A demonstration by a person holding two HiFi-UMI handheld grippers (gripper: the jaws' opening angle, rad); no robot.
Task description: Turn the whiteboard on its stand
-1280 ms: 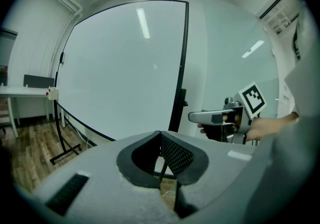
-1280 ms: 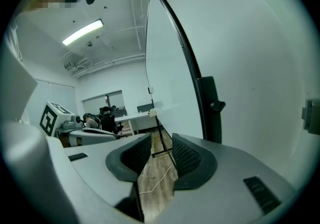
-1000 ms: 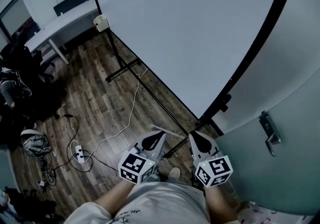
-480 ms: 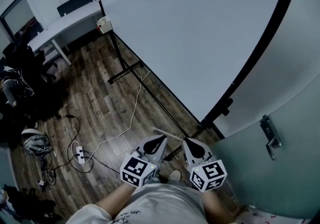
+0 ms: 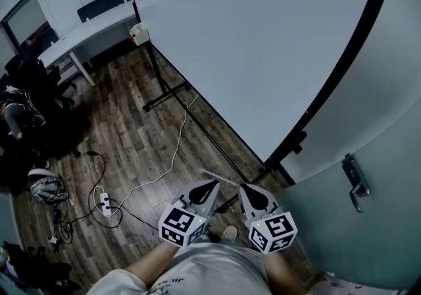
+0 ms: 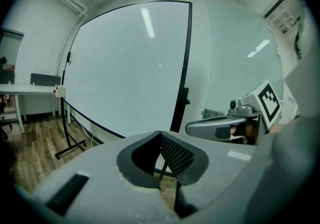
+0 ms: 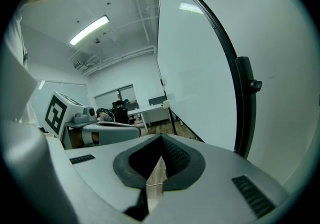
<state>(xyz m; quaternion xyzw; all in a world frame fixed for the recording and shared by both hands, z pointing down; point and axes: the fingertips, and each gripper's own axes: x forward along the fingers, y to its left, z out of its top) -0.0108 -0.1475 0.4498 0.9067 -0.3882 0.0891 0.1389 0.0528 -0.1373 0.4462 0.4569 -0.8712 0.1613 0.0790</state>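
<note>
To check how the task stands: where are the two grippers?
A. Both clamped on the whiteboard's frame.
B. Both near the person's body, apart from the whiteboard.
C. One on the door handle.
B: left gripper and right gripper sit by the person's torso, jaws shut, off the whiteboard.

Grey left gripper [image 5: 205, 186] and right gripper [image 5: 252, 193] carry black-and-white marker cubes [image 5: 181, 224]; beyond their black fingers [image 5: 199, 189], the whiteboard [image 5: 263, 43] is white, black-framed, over dark brown planked floor [image 5: 131, 135].
</note>
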